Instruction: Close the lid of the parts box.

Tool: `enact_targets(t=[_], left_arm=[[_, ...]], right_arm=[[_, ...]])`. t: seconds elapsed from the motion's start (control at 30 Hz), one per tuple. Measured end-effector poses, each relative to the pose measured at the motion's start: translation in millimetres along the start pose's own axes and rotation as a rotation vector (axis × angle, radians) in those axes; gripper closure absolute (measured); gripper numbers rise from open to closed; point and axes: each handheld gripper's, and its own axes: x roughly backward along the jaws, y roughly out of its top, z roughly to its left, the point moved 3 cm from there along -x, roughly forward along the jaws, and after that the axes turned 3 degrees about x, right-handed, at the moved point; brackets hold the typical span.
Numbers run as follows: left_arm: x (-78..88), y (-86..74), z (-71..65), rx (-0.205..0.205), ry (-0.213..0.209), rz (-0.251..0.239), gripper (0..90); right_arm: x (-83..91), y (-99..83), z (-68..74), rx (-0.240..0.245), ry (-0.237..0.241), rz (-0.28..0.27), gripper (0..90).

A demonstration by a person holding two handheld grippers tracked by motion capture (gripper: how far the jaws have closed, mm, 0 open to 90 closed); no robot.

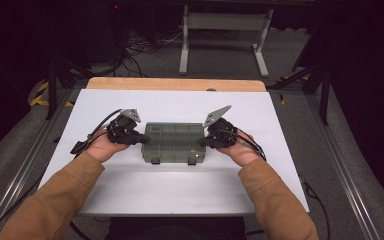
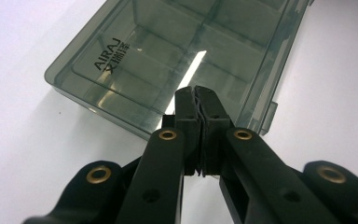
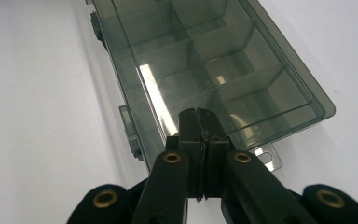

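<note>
Two hand-held black grippers meet at opposite ends of a smoky grey, see-through plastic organiser box (image 1: 173,142) that lies flat near the middle of the white counter (image 1: 130,190), its lid down and its two small latches facing the person. Seen from the high view, the left gripper (image 1: 142,138) comes in from the left, held in a hand with a tan sleeve, and its tip sits at the box's left short edge; the right gripper (image 1: 203,141) mirrors it at the right short edge, likewise held by a tan-sleeved arm. Each gripper carries a grey three-cornered plate on top and trails a black cable over the counter. In the left gripper view the jaws of the left gripper (image 2: 196,93) are clenched tight together with nothing between them, their tip lying over the near edge of the box (image 2: 177,60), whose lid bears dark printed lettering near one corner and shows rows of divided compartments through the plastic. In the right gripper view the jaws of the right gripper (image 3: 196,114) are also pressed fully together and hold nothing, their tip over the box's (image 3: 214,65) end, just beside a small clear hanging tab (image 3: 268,158) that juts from that edge. Whether either tip actually touches the lid cannot be told. Beyond the white sheet, a strip of pale wooden tabletop (image 1: 175,84) shows along the far edge.
</note>
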Motion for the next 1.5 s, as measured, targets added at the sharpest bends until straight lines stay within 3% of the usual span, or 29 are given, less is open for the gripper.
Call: enact_targets(t=[0.47, 0.73, 0.83, 1.2, 1.37, 1.5], left_arm=[[-6.1, -1.6, -3.8, -0.018, -0.003, 0.039, 88.4], [-10.4, -4.5, -4.4, -0.042, 0.018, 0.086, 88.0], [-10.7, -5.7, -4.5, -0.044, 0.014, 0.085, 87.9], [-10.4, -6.9, -5.3, -0.044, 0.024, 0.077, 88.1], [-10.0, -6.6, -6.9, -0.021, 0.021, 0.061, 77.0], [-3.9, -5.7, -8.9, -0.006, 0.026, -0.003, 59.4]], right_arm=[[-5.4, -1.8, 3.6, 0.002, 0.011, 0.04, 89.6], [-8.7, -2.8, 5.3, 0.012, 0.006, 0.064, 89.5], [-12.0, -4.4, 7.5, 0.029, -0.012, 0.102, 89.5], [-11.6, -5.4, 9.5, 0.029, -0.027, 0.098, 89.6], [-10.4, -4.4, 7.5, 0.03, -0.041, 0.083, 81.2], [-1.8, 0.4, 8.3, 0.016, -0.056, 0.013, 68.9]])
